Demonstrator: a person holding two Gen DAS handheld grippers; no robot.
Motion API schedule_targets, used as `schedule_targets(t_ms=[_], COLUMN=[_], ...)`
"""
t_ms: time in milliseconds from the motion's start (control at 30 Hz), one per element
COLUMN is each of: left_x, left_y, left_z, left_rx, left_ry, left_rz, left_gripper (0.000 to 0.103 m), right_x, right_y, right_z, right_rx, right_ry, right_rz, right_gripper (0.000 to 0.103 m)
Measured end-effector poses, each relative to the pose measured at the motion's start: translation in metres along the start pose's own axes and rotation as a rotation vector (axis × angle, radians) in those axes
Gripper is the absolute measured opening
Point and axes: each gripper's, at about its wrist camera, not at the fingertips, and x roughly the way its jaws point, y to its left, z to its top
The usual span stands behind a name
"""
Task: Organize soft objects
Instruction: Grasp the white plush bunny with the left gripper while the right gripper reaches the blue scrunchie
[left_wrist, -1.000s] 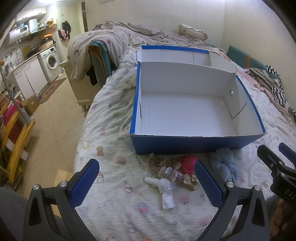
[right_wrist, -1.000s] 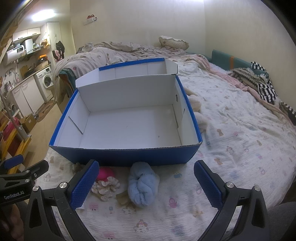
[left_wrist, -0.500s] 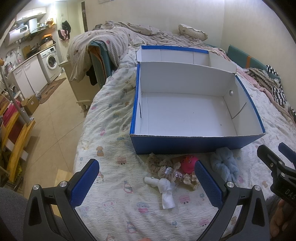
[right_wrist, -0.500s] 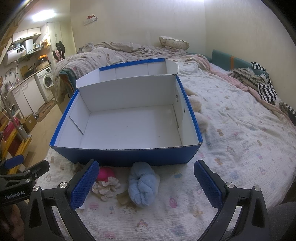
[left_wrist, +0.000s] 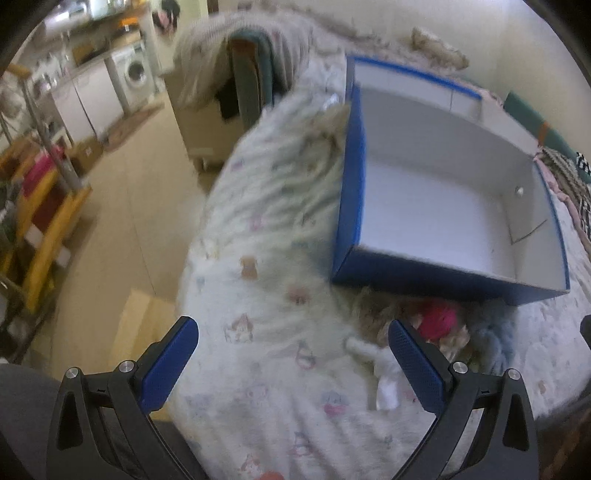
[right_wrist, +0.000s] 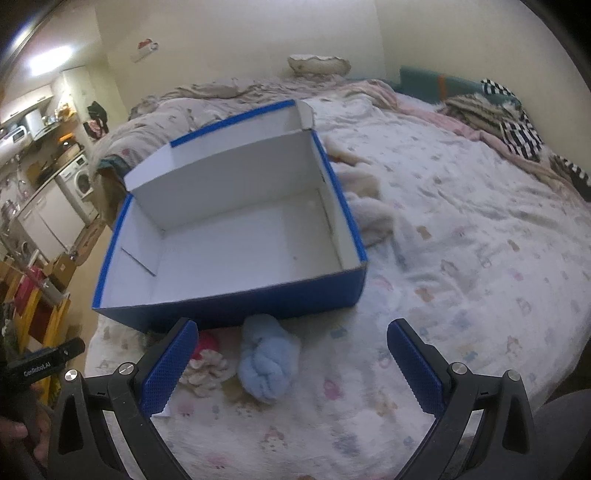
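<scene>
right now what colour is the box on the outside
Blue outside, white inside; the box shows best in the right wrist view.

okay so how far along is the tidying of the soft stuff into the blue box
Nothing is done yet: the blue cardboard box holds nothing. Both the left gripper and right gripper are open and hold nothing. Left: the light blue fluffy bundle, pink pompom and cream lace scrunchie.

My left wrist view is smeared with motion blur, the printed white bedsheet (left_wrist: 273, 258) streaky. Right view's sharper but dim and yellowish, a glaring ceiling light (right_wrist: 46, 61) top left. Both bend at dark fisheye edges.
</scene>
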Motion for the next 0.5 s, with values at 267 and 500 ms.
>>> schedule_targets(t_ms=[267, 500], left_x=[0.051, 0.08], left_y=[-0.015, -0.067], left_z=[-0.019, -0.044], left_rx=[0.003, 0.159], left_ry=[0.271, 0.421], left_rz=[-0.13, -0.184], left_gripper=[0.081, 0.068], right_x=[0.006, 0.009], right_y=[-0.002, -0.001], right_z=[-0.002, -0.007], right_rx=[0.0, -0.046], right_ry=[0.044, 0.067], right_rz=[0.012, 0.005], right_gripper=[0.103, 0.103])
